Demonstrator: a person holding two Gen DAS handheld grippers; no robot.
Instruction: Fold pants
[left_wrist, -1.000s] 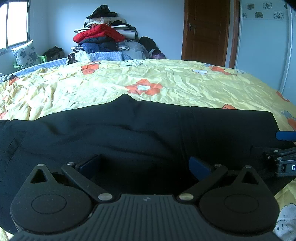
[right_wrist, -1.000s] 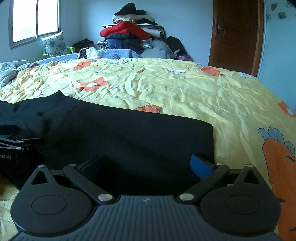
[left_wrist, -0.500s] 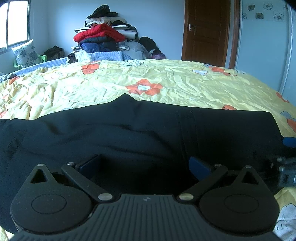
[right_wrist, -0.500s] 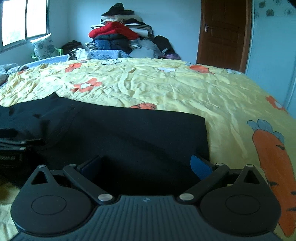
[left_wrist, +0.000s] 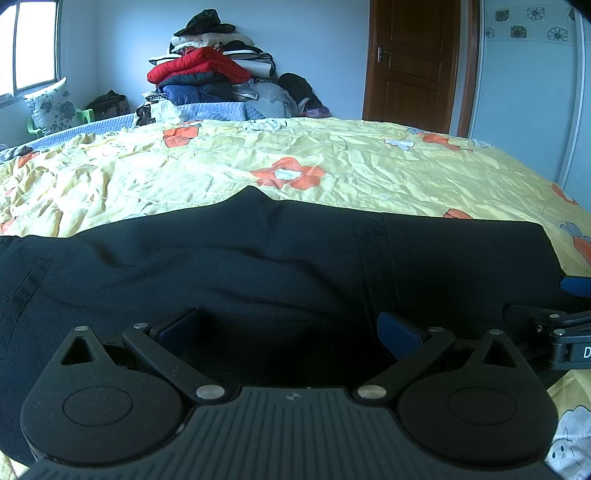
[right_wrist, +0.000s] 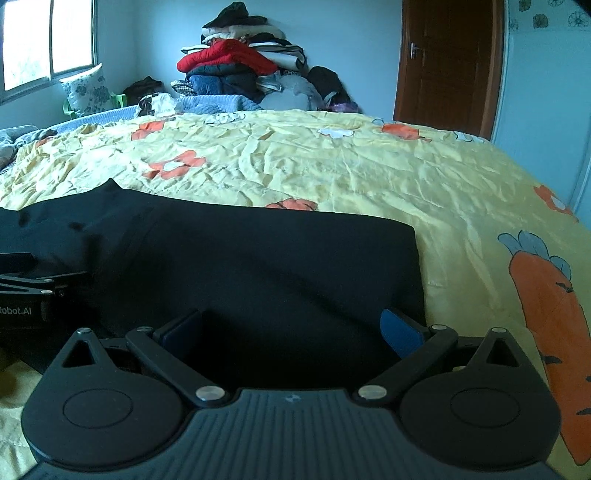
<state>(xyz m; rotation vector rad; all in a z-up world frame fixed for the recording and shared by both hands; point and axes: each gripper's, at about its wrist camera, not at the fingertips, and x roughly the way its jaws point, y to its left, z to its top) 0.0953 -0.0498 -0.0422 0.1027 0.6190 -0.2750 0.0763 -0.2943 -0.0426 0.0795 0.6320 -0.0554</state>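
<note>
Pants: black pants (left_wrist: 280, 266) lie flat across the near edge of the bed (left_wrist: 332, 166), on its yellow flowered sheet.
Left claw: left claw (left_wrist: 288, 328) is spread wide, released, low over the dark cloth.
Right claw: right claw (right_wrist: 291, 326) is likewise spread apart, gripping nothing, near the pants' right end.
Background: clothes pile (right_wrist: 236, 70), wooden door (left_wrist: 413, 62).

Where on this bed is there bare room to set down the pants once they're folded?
Bare yellow sheet lies beyond the black pants, up to the clothes pile at the far edge. More lies right of the pants, toward the carrot print. The near edge is crowded: pants, left gripper and right gripper.
</note>
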